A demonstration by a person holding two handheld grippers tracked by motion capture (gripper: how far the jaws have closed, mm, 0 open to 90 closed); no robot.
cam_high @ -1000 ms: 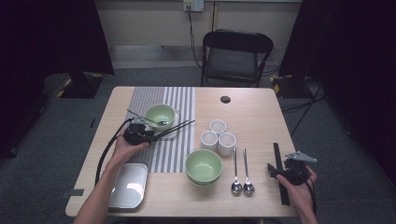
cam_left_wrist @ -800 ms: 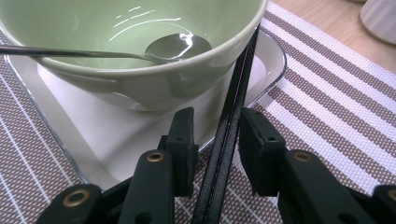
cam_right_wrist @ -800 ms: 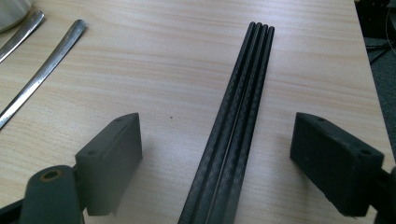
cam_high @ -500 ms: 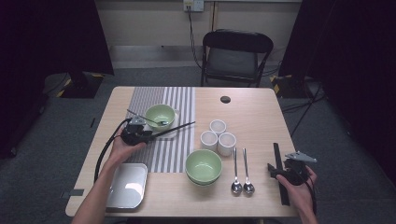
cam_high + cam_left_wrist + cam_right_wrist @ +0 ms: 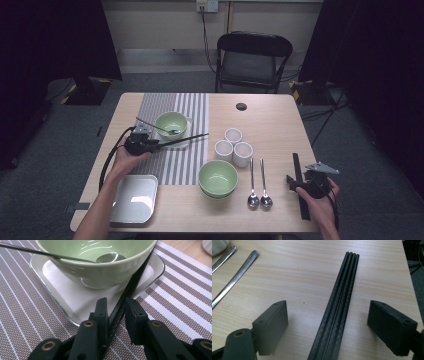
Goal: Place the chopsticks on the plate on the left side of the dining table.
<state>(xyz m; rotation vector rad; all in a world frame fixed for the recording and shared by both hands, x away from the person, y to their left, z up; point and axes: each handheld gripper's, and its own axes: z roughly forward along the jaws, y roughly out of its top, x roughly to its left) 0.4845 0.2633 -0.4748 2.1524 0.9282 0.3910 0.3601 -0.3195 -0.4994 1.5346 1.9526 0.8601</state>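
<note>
Item: pair of black chopsticks (image 5: 125, 300), held in the left hand-held gripper (image 5: 115, 312), whose jaws have just been closing and now sit narrow with the sticks between them; the left pad touches the sticks, a small gap shows at the right pad, so the grip looks light. Location: left-centre of the worktop (image 5: 270, 120), over the striped placemat (image 5: 187, 160), tips pointing right past the small white tray (image 5: 75, 302) that carries a green bowl (image 5: 100, 265) with a spoon (image 5: 107, 258) in it. Handling note: the sticks lie against the tray rim and close to the bowl wall, so it seems wise to firm the grip before moving and to keep them level, clear of the bowl. Adjacent: second green bowl (image 5: 218, 177), three white cups (image 5: 233, 146), two spoons (image 5: 259, 185), empty tray (image 5: 134, 198) near left. Right hand-held gripper (image 5: 329, 322): jaws wide, straddling a second bundle of black chopsticks (image 5: 339, 302) flat on the worktop at near right, not touching them.
</note>
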